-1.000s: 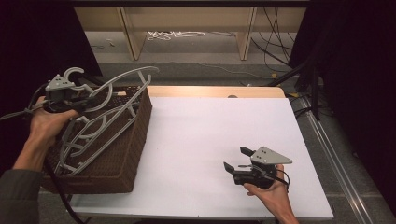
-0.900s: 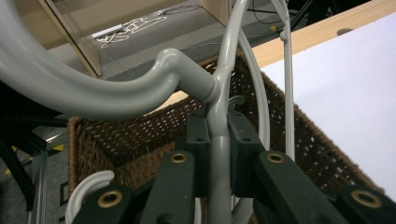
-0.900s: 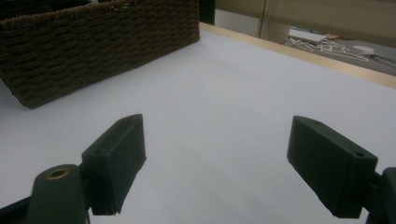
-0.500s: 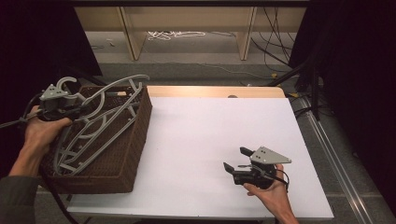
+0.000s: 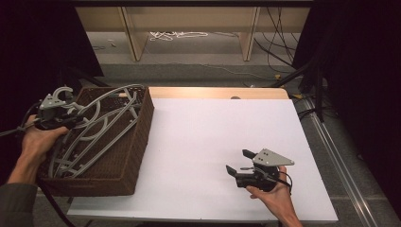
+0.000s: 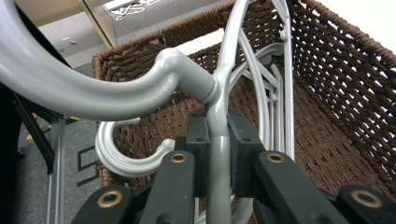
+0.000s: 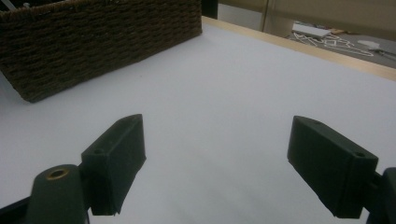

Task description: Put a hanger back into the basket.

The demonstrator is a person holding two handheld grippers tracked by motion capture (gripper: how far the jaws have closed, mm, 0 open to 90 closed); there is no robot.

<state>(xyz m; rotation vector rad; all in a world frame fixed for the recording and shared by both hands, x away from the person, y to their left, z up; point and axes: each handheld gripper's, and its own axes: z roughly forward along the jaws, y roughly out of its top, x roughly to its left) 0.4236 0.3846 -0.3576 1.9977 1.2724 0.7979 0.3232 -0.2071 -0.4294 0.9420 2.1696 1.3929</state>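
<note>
2 tongs are at work, well apart from each other. The left tongs (image 6: 218, 158) are pinched on the neck of a grey plastic hanger (image 6: 219, 93), just below where its hook curves away; the stem runs straight up between the 2 black jaws, which press on it from both sides. In the high view the left tongs (image 5: 64, 118) sit over the near left corner of a brown wicker basket (image 5: 137, 142), and the held hanger (image 5: 101, 113) slants across the basket's opening, its hook at the left rim and its far shoulder propped on the back rim. More grey hangers (image 5: 78, 151) lie under it inside the basket, though their count cannot be told.

The right tongs (image 5: 239, 163) rest low over the white tabletop (image 5: 213, 123) near its front right, spread wide with nothing between the jaws. In the right gripper view, those tongs (image 7: 215, 163) face the bare tabletop with the basket's woven wall (image 7: 93, 42) farther off.
</note>
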